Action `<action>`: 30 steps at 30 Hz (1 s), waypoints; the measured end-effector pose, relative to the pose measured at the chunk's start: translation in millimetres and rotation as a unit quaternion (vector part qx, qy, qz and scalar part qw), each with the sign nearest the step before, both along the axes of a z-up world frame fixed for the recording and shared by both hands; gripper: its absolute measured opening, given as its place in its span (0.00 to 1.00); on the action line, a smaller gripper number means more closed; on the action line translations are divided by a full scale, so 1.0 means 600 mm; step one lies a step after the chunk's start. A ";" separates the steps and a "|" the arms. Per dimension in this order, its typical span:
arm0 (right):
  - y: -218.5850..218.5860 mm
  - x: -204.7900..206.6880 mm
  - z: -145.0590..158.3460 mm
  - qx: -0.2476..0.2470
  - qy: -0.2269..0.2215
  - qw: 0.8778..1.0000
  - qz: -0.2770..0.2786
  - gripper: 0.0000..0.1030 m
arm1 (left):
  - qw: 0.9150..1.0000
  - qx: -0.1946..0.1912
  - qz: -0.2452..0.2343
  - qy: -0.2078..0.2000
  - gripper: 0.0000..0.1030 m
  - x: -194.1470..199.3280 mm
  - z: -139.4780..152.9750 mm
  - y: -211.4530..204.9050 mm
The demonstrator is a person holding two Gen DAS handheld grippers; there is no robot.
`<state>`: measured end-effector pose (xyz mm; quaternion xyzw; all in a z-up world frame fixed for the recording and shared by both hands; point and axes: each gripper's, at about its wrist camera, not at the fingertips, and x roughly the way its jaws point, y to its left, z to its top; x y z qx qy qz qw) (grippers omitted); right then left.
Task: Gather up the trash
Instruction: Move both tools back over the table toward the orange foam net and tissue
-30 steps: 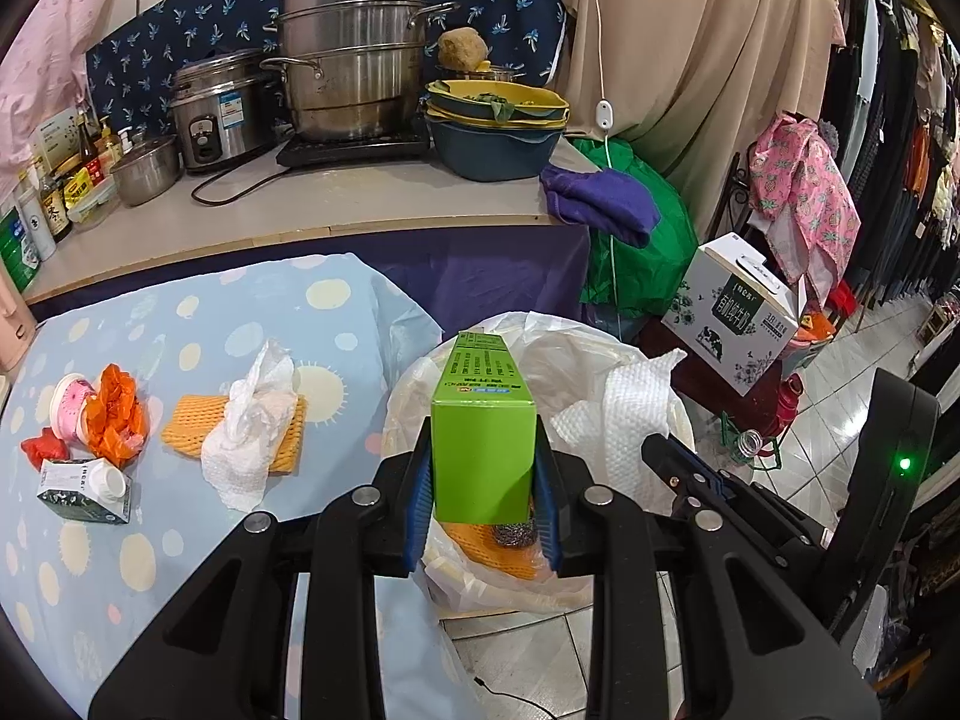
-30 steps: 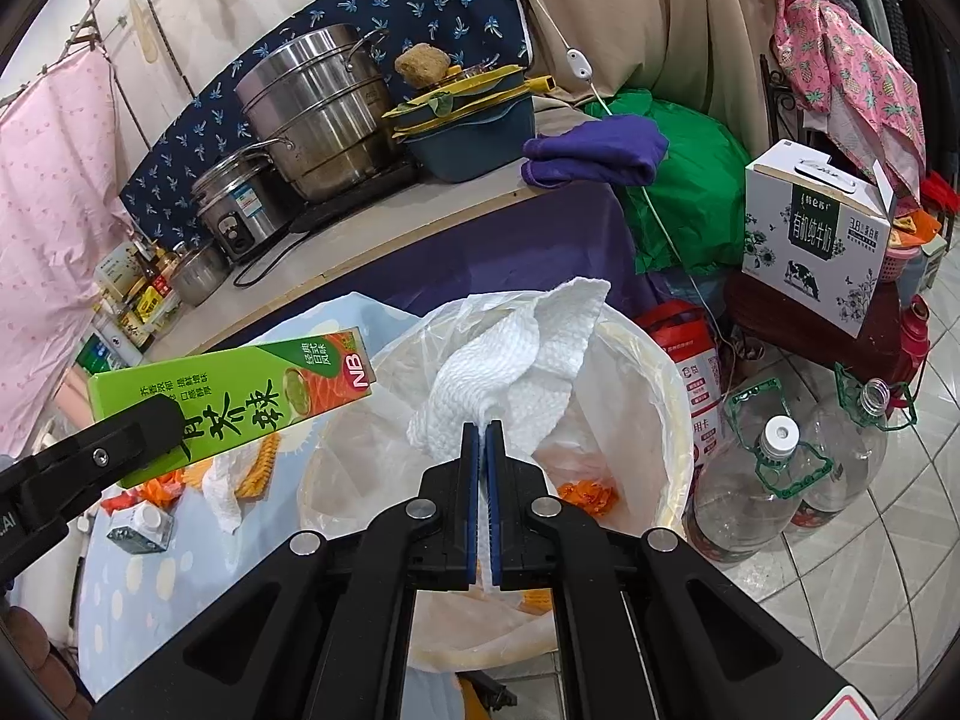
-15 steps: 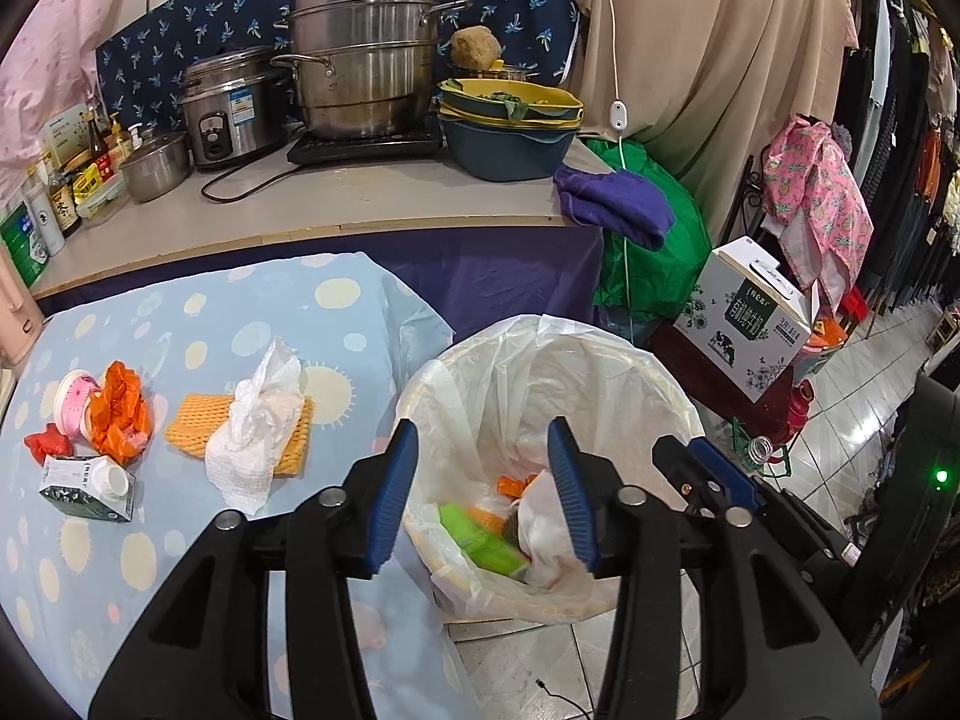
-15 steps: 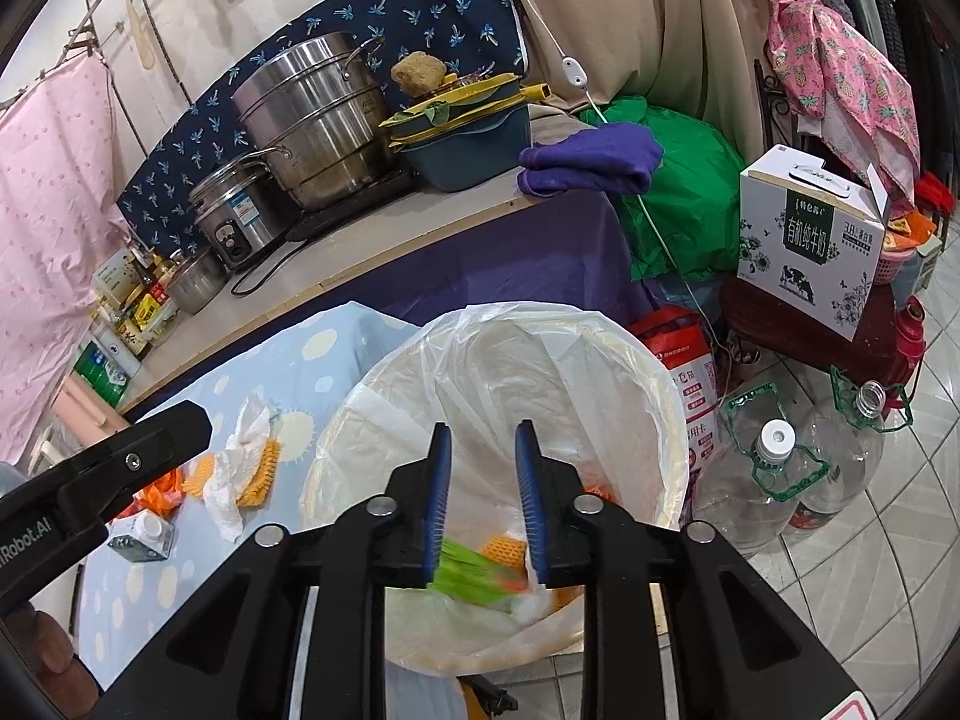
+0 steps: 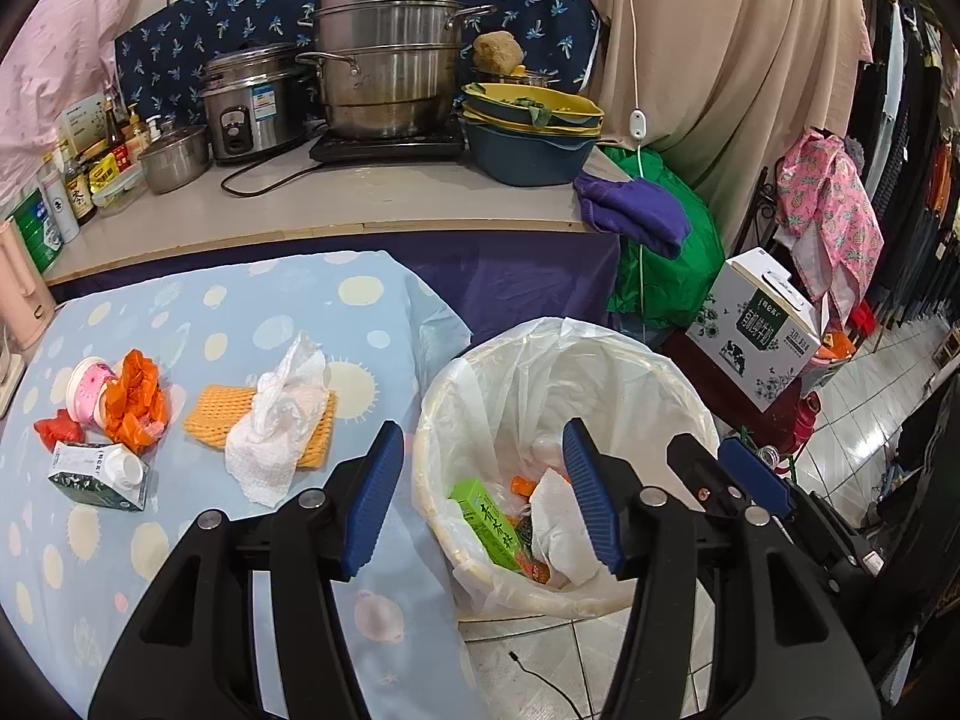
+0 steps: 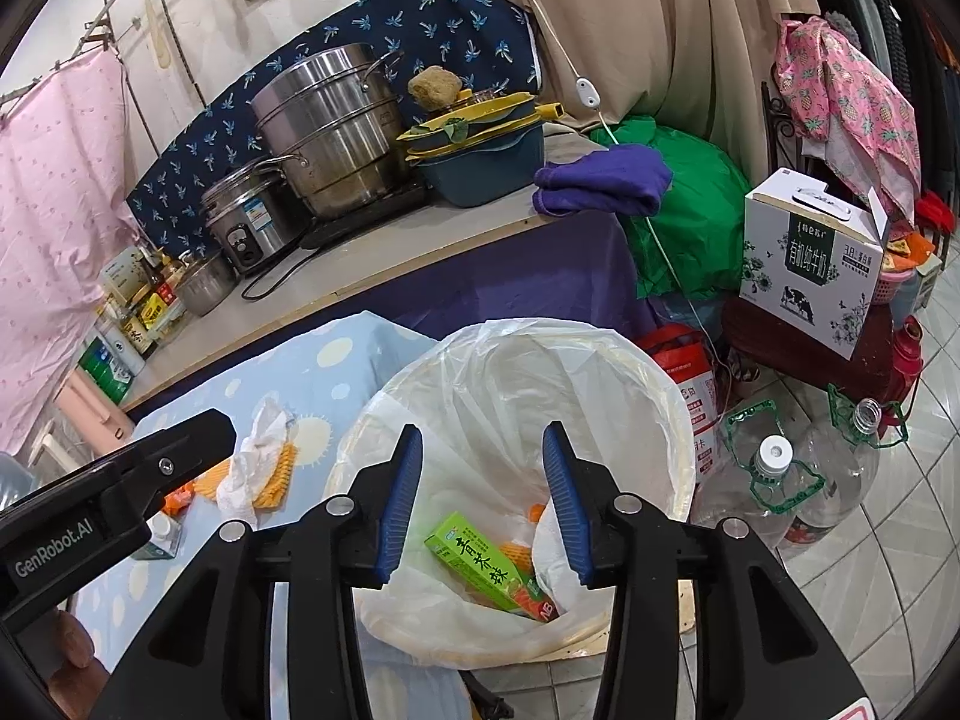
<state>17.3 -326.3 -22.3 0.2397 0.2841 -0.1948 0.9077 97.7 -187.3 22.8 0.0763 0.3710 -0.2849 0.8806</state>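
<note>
Both the left gripper (image 5: 480, 495) and right gripper (image 6: 480, 501) hang wide open and empty over the bin (image 5: 432, 420), so the next move looks like reaching for the tissue (image 5: 276, 426) on the table (image 5: 198, 312).

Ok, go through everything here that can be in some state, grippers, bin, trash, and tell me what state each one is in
left gripper: open, empty
right gripper: open, empty
trash bin: lined with a bag, partly filled
green box: in the bin, lying tilted
white tissue: crumpled on the table, over the yellow foam net
pink cup: tipped on its side
small carton: lying on its side
</note>
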 end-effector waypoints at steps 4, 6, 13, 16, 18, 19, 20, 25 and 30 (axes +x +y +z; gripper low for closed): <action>0.012 0.004 0.006 -0.004 0.000 1.000 0.005 0.41 | 1.000 -0.001 0.010 0.002 0.52 0.006 -0.001 0.019; 0.019 0.006 0.008 -0.006 0.000 1.000 0.009 0.41 | 1.000 -0.001 0.017 0.003 0.54 0.009 -0.002 0.029; 0.057 0.024 0.012 -0.013 0.005 1.000 0.028 0.44 | 0.999 -0.001 0.041 0.010 0.56 0.024 -0.010 0.076; 0.077 0.036 0.011 -0.015 0.009 0.999 0.038 0.44 | 0.998 -0.002 0.055 0.014 0.58 0.031 -0.015 0.100; 0.089 0.042 0.009 -0.016 0.011 0.999 0.045 0.44 | 0.998 -0.002 0.066 0.015 0.62 0.037 -0.019 0.118; 0.097 0.046 0.009 -0.017 0.012 0.999 0.050 0.44 | 0.997 -0.003 0.071 0.017 0.62 0.040 -0.021 0.128; 0.104 0.050 0.008 -0.018 0.014 0.998 0.053 0.44 | 0.997 -0.003 0.077 0.019 0.63 0.044 -0.024 0.138; 0.146 0.074 0.002 -0.022 0.024 0.997 0.077 0.44 | 0.994 -0.007 0.108 0.030 0.68 0.064 -0.038 0.193; 0.186 0.102 -0.007 -0.023 0.033 0.994 0.100 0.44 | 0.989 -0.006 0.144 0.046 0.71 0.087 -0.058 0.253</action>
